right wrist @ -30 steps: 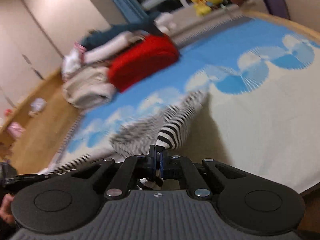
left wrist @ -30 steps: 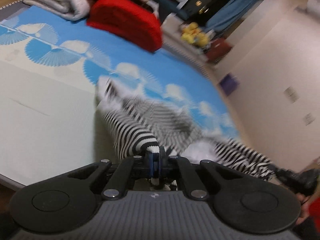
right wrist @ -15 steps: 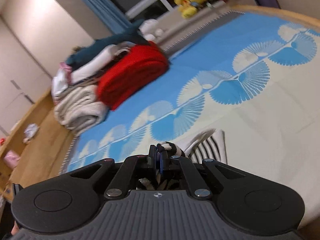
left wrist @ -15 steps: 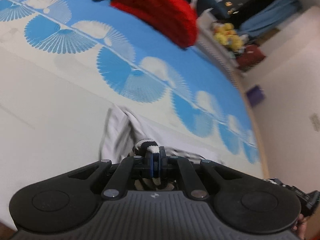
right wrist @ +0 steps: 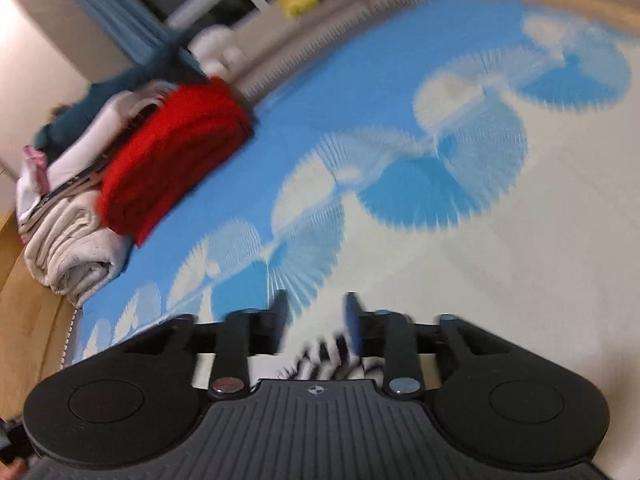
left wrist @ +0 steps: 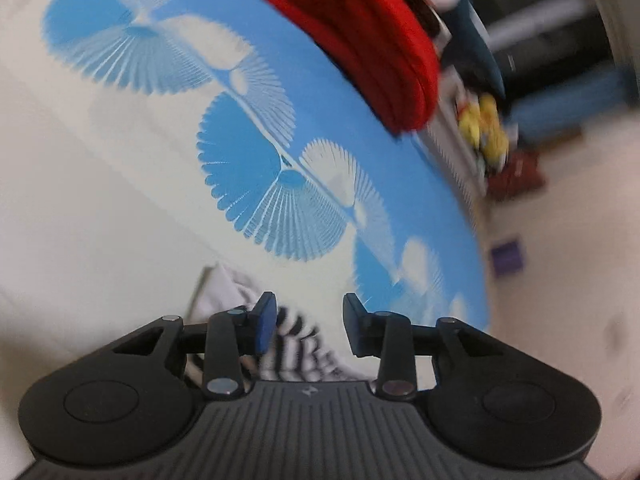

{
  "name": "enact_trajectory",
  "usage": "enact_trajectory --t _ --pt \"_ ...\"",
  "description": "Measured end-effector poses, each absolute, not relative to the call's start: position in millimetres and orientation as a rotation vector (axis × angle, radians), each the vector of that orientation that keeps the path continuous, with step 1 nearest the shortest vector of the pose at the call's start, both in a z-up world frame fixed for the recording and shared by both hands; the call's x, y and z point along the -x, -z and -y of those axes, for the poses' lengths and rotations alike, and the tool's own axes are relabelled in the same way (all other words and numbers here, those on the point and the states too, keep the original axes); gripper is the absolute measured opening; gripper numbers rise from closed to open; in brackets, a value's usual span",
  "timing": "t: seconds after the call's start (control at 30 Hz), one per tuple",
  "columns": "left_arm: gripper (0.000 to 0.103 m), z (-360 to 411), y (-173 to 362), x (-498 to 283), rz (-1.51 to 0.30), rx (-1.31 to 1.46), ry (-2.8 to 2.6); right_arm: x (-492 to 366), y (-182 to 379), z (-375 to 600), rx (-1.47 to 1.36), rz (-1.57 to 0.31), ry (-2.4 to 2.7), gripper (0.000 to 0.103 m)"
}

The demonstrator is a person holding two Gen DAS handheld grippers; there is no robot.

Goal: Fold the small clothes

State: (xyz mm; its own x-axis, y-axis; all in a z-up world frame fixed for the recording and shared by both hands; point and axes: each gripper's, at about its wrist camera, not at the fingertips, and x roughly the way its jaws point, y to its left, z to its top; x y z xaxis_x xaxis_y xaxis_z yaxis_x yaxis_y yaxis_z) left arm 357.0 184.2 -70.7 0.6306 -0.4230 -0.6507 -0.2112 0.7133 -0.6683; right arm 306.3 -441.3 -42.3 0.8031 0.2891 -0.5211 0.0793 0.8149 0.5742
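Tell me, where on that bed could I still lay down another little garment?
The cream stretch of the bedspread, beyond the open right tool and beside the blue fan prints, lies bare. So does the cream area left of the striped garment. The far end is crowded: red folded pile, rolled blanket.

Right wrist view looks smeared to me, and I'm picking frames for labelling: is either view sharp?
Right wrist: motion blur smears the striped garment and red blanket. Left wrist: sharper on the bed cover, blurred toward the right edge; fisheye bending in both.
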Motion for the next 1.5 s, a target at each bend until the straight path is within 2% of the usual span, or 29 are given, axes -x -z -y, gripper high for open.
enact_trajectory --t 0.13,0.2,0.23,0.27,0.37,0.43,0.5,0.53,0.57,0.63,0.67,0.73,0.83,0.93,1.07,1.23,1.33,1.43,1.5 --pt "0.041 -143.8 71.1 -355.9 -0.957 0.435 0.175 -307.8 63.4 411.6 -0.405 -0.758 -0.226 0.048" --pt "0.051 -119.1 71.9 -351.1 -0.942 0.256 0.206 -305.4 66.3 392.9 -0.298 -0.772 -0.272 0.047" --pt "0.061 -106.7 72.3 -348.2 -0.925 0.178 0.225 -305.0 65.8 384.0 -0.253 -0.77 -0.288 0.048" --pt "0.071 -96.6 73.3 -342.5 -0.904 0.109 0.241 -304.8 64.0 376.0 -0.218 -0.76 -0.307 0.05" --pt "0.076 -68.0 83.0 -336.4 -0.865 -0.069 0.257 -303.6 61.9 354.5 -0.104 -0.733 -0.342 0.067" --pt "0.073 -54.8 93.5 -338.0 -0.874 -0.153 0.254 -307.0 66.8 343.5 -0.054 -0.759 -0.353 0.067" --pt "0.061 -47.3 101.6 -338.9 -0.862 -0.214 0.239 -310.2 72.5 331.9 0.029 -0.78 -0.329 0.065" --pt "0.046 -46.3 106.6 -341.9 -0.871 -0.229 0.23 -312.5 76.3 325.6 0.086 -0.781 -0.313 0.063" --pt "0.026 -46.5 111.4 -345.2 -0.899 -0.235 0.226 -313.9 78.9 320.6 0.124 -0.776 -0.309 0.055" --pt "0.011 -48.8 116.6 -351.6 -0.938 -0.218 0.222 -318.7 84.5 314.5 0.182 -0.773 -0.299 0.025" --pt "0.008 -51.6 115.4 -353.2 -0.928 -0.206 0.225 -321.5 86.1 314.2 0.189 -0.779 -0.302 0.004" --pt "0.005 -56.7 98.7 -351.8 -0.835 -0.195 0.198 -325.6 77.2 319.0 0.146 -0.734 -0.298 0.004" --pt "0.005 -80.3 72.9 -354.0 -0.698 -0.008 0.138 -324.3 44.2 338.1 -0.021 -0.572 -0.244 0.003" --pt "0.005 -81.7 78.8 -367.2 -0.72 0.017 0.103 -333.5 34.5 345.4 -0.091 -0.492 -0.165 0.003" --pt "0.005 -74.1 95.6 -389.7 -0.79 0.005 0.064 -360.7 53.6 329.9 -0.032 -0.556 -0.121 0.003" --pt "0.006 -89.7 121.1 -417.4 -0.889 0.186 0.026 -391.9 87.0 310.1 0.047 -0.664 -0.061 0.003" --pt "0.01 -89.7 144.3 -430.6 -0.994 0.207 -0.017 -405.0 114.7 298.2 0.077 -0.771 -0.049 0.003" --pt "0.013 -93.0 153.3 -433.5 -1.018 0.232 -0.012 -411.0 125.9 289.6 0.102 -0.8 -0.035 0.006" --pt "0.019 -98.3 147.1 -432.5 -1.022 0.251 -0.001 -412.1 119.6 290.3 0.07 -0.817 -0.043 0.016"
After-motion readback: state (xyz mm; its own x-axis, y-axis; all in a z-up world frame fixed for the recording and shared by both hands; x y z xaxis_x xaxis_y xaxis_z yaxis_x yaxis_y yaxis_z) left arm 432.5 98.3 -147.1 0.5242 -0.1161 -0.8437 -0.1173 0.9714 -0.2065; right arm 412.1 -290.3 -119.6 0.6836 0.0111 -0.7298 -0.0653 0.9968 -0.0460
